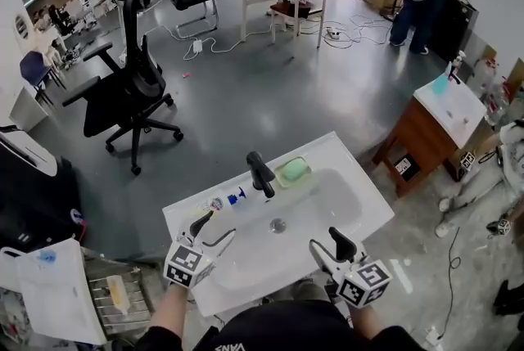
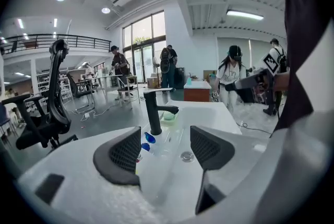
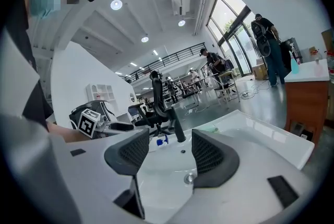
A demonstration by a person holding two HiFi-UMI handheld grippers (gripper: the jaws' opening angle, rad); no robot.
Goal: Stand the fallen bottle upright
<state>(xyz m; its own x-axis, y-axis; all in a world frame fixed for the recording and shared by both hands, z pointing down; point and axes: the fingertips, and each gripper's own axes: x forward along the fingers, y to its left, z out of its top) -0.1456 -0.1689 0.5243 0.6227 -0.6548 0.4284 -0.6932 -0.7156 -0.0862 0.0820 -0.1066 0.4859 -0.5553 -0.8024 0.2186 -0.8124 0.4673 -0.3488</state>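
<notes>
A small clear bottle with a blue top point(image 1: 233, 198) lies on its side on the back ledge of the white sink point(image 1: 348, 214), just left of the black faucet point(image 1: 260, 173). My left gripper point(image 1: 211, 229) hovers over the sink's near left part, open, nothing between its pads. The left gripper view shows the bottle point(image 2: 148, 140) ahead beyond the gap, beside the faucet point(image 2: 153, 113). My right gripper point(image 1: 331, 249) hangs over the sink's near right edge, open and empty. The right gripper view shows the bottle point(image 3: 162, 140) far ahead, left of the faucet point(image 3: 179, 129).
A green soap dish point(image 1: 292, 170) sits right of the faucet. The drain point(image 1: 278, 224) is in the basin's middle. A black office chair point(image 1: 131, 96) stands behind on the left and a wooden cabinet point(image 1: 426, 132) on the right. A wire basket point(image 1: 115, 300) is at lower left.
</notes>
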